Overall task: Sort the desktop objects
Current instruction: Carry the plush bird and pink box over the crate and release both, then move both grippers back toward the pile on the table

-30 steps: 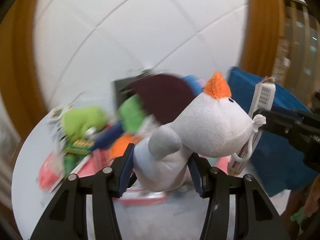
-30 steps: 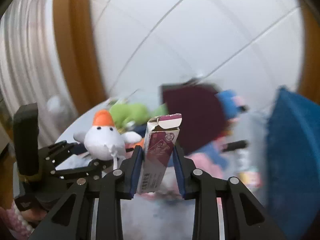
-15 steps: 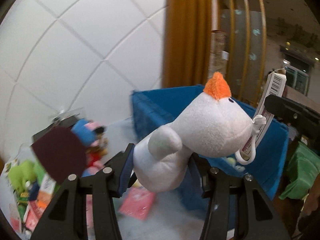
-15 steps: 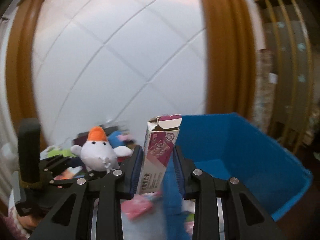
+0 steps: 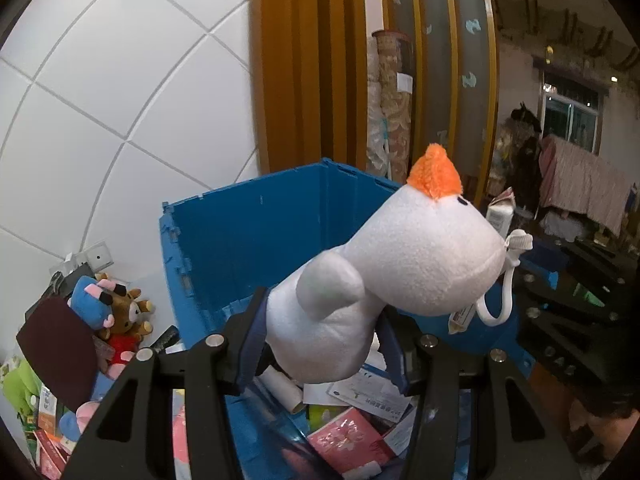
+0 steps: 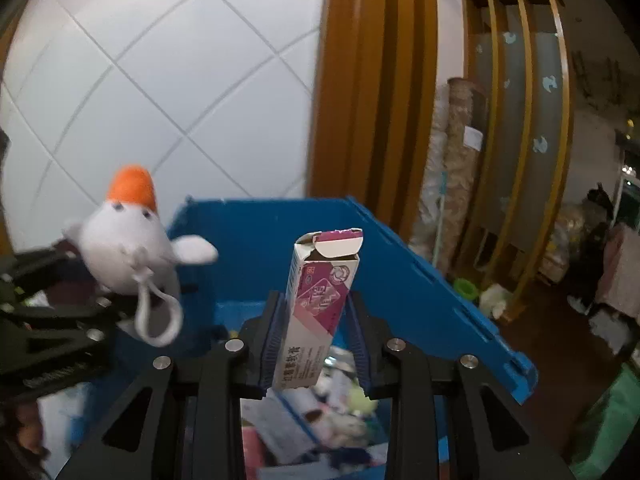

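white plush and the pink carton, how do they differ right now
The white plush is soft, rounded and orange-tufted, leaning out sideways from the left gripper. The pink carton is a stiff, narrow box with its top flap torn open, near upright in the right gripper. Both are clamped between fingers above the blue bin.

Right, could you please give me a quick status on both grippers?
Left gripper shut on white plush duck. Right gripper shut on pink-and-white carton. Both over blue plastic bin; nothing blocking.

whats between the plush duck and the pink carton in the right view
In the right wrist view, only the blue bin's inner back wall shows between the plush duck and the pink carton; nothing else sits there.
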Motion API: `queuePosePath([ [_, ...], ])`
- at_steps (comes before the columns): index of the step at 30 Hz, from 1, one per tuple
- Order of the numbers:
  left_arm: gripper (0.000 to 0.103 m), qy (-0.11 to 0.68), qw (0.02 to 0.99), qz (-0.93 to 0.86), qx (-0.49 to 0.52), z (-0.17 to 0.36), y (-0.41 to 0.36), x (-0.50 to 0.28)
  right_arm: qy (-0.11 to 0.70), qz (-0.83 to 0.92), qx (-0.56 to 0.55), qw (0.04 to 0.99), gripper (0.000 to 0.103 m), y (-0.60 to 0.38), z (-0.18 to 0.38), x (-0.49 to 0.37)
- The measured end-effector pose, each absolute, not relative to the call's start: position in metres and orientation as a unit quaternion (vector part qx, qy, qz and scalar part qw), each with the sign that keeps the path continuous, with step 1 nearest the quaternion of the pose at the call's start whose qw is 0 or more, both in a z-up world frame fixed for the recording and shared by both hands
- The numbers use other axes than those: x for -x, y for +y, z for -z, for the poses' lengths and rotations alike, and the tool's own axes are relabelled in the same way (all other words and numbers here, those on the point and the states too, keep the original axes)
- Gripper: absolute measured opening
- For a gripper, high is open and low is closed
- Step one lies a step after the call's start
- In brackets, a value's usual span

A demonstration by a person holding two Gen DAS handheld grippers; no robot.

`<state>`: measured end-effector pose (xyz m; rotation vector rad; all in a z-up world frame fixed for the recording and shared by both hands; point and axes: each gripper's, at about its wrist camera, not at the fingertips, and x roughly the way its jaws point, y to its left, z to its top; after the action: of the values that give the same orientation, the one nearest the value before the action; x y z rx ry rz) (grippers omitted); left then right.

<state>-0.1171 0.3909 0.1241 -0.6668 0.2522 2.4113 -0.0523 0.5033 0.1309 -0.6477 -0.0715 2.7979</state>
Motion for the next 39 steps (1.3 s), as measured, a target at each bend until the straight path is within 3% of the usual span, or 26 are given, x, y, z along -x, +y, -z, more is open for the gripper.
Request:
queuePosePath([
  [11,0.055,0.124,0.282,-0.906,0.289,-0.113,0.428,0.113,-0.008,-0.953,0.274,0.125,0.032,0.566,-0.089,0.066],
  [16,0.072,0.143,0.259,-0.908,0.295,-0.108,0.432,0.114,-0.011,-0.948,0.297,0.118,0.036,0.574,-0.077,0.070],
  [21,0.079,0.134,0.254,-0.913,0.289,-0.110,0.427,0.111,-0.007,-0.947,0.301,0.113,0.048,0.572,-0.071,0.066],
  [26,0.079,0.122,0.258,-0.917,0.277,-0.112,0.420,0.107,0.001,-0.948,0.298,0.111,0.082,0.575,-0.065,0.061],
  [31,0.079,0.096,0.255,-0.925,0.265,-0.118,0.404,0.104,-0.001,-0.948,0.297,0.113,0.101,0.577,-0.066,0.060],
  [39,0.079,0.047,0.217,-0.953,0.207,-0.134,0.351,0.086,0.010,-0.962,0.263,0.072,0.103,0.564,-0.080,0.046],
])
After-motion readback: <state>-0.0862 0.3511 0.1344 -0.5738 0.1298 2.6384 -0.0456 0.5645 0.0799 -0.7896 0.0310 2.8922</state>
